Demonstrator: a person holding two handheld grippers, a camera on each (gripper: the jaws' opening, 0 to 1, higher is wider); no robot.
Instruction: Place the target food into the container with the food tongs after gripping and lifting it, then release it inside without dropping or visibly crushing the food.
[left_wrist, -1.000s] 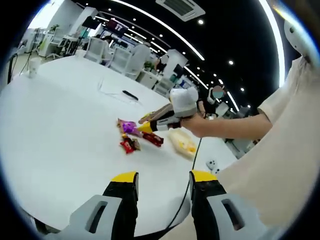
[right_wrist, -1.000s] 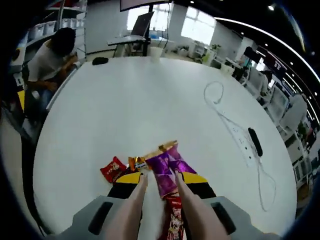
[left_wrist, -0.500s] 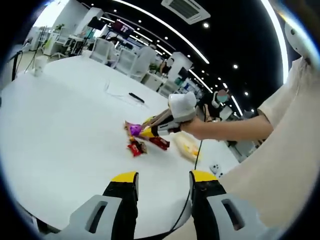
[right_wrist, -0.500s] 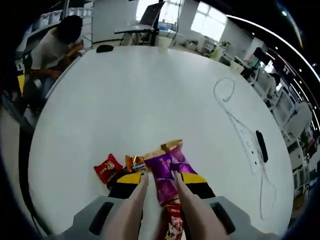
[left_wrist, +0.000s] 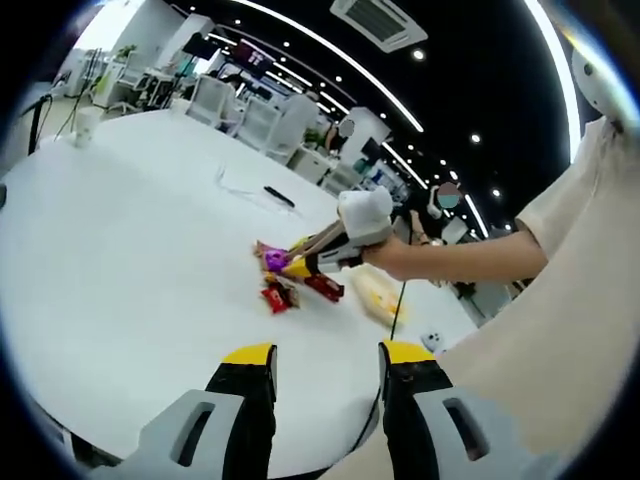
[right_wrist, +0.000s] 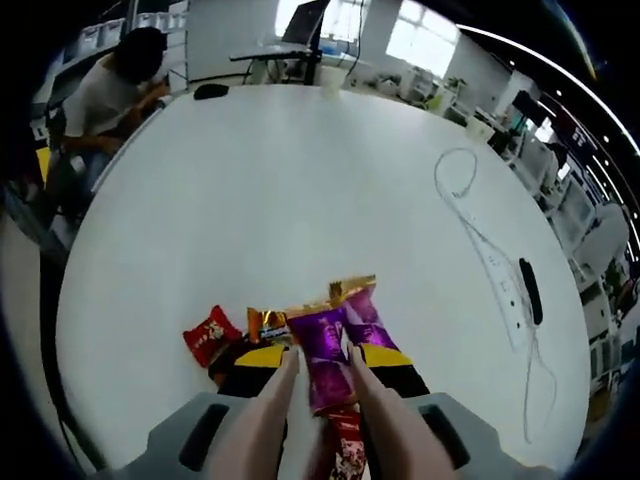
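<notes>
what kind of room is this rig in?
Looks like an open-plan office. A big white table holds the snack packets, desks and office chairs stand behind it, strip lights and a ceiling air-con unit run overhead, and a person sits at the table's far side.

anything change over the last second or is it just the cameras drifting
Mostly camera drift. The right gripper stays over the snack pile with the tongs either side of the purple packet, which has not lifted. The red packet and orange packet lie as before on the table. The left gripper still hangs open, holding nothing.
</notes>
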